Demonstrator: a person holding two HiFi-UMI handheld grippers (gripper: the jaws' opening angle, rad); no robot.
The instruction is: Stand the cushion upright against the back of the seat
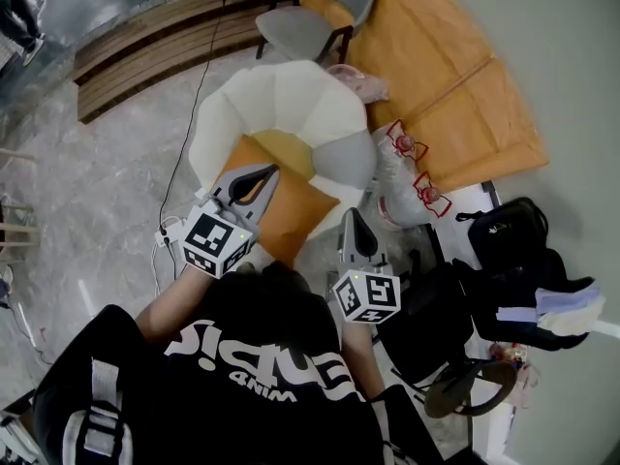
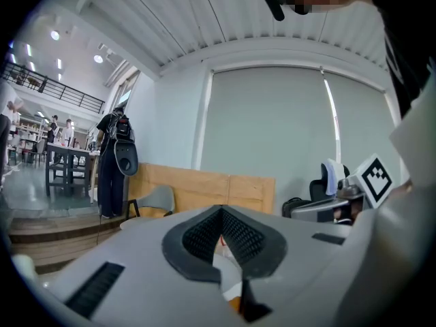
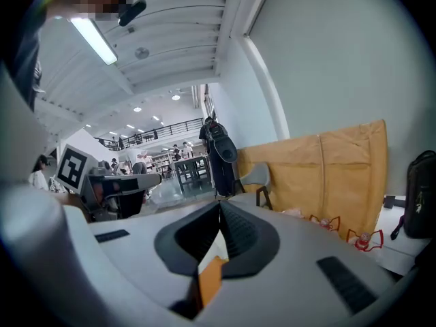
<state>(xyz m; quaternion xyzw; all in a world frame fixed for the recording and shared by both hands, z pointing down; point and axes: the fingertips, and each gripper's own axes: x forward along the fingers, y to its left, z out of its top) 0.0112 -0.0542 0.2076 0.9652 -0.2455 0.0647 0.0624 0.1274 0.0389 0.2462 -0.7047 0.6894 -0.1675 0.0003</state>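
An orange cushion (image 1: 295,213) lies flat on the seat of a white shell-shaped armchair (image 1: 276,95), with a yellowish patch (image 1: 283,147) at its far end. My left gripper (image 1: 272,170) hovers over the cushion's left edge, its jaws shut with nothing between them (image 2: 221,210). Near the cushion's front right corner, my right gripper (image 1: 349,213) is also shut and empty (image 3: 219,205). Orange shows through the gap below each pair of jaws. Whether either gripper touches the cushion is unclear.
A grey pad (image 1: 347,159) sits at the armchair's right side. White plastic bags with red handles (image 1: 412,168) stand right of it, black bags (image 1: 504,245) further right. A grey chair (image 1: 315,17), brown boards (image 1: 455,76) and a floor cable (image 1: 189,124) lie beyond.
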